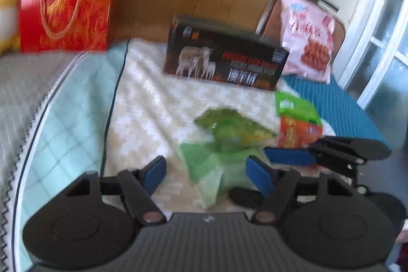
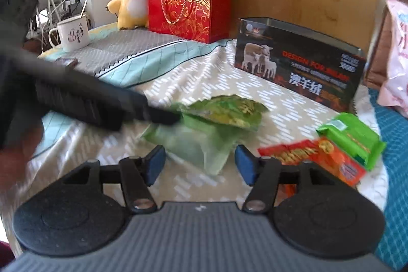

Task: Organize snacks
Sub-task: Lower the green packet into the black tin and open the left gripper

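In your left wrist view, your left gripper [image 1: 205, 173] has its jaws apart, gripping nothing; the green snack packets [image 1: 229, 134] lie on the bed cover [image 1: 153, 103] at twelve o'clock, with the black wool box [image 1: 224, 55] beyond.

In your right wrist view, your right gripper [image 2: 200, 162] is also released (nothing between the pads). The orange packet [image 2: 318, 157] lies at two o'clock, touching the green box [image 2: 354, 137].
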{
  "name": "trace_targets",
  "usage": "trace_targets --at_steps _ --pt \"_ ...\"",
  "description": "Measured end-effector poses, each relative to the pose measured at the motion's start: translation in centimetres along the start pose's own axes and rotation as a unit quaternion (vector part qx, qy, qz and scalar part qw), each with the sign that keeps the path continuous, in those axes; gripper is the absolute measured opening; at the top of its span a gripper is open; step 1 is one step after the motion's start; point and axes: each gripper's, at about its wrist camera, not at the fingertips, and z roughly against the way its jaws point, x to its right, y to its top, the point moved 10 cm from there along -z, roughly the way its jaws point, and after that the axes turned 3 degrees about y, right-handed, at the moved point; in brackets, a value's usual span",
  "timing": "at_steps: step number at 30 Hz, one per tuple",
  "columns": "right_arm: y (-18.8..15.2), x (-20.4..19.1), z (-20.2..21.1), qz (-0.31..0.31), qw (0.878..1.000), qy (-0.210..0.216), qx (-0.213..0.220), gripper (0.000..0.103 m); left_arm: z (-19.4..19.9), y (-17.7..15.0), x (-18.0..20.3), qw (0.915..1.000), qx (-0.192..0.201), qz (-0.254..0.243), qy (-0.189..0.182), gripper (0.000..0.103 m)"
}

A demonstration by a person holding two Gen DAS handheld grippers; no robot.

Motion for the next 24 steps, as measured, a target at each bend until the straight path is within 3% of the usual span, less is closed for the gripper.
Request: trace_targets --at_steps 2,5,8,11,14,18,22,24 --pt "0.1 -0.6 0.0 -0.002 1.000 0.009 0.008 0.053 0.1 -0.1 0.6 0.9994 -0.007 0.015 -0.030 0.051" --pt "0.1 -1.5 0.5 -0.003 1.000 0.007 0.019 0.047 1.1 -0.8 0.2 0.9986 -0.016 0.037 -0.036 0.049" --pt "0.0 -2.4 1.8 -0.019 0.999 0.038 0.027 0.041 3.1 -1.2 -0.5 0.9973 -0.017 0.058 -0.042 0.047" --pt "0.8 -3.1 2.9 -0.017 0.997 0.050 0.052 0.041 4.8 -0.2 -0.5 0.9973 -0.001 0.058 -0.046 0.046" --pt "3.6 -2.3 3.6 -0.016 0.995 0.040 0.092 0.041 5.4 3.2 -0.1 0.9978 0.036 0.042 -0.038 0.046" --pt "8.4 0.9 3.8 -0.005 0.989 -0.004 0.148 0.041 3.9 9.6 1.5 0.9959 0.079 0.016 -0.041 0.046" --pt "12.3 5.6 2.8 0.003 0.981 -0.056 0.184 0.041 0.2 15.9 3.4 0.9932 0.106 -0.003 -0.049 0.047" --pt "13.4 8.6 1.4 -0.010 0.980 -0.071 0.187 0.041 -2.8 17.8 3.8 0.9938 0.099 -0.005 -0.049 0.047"
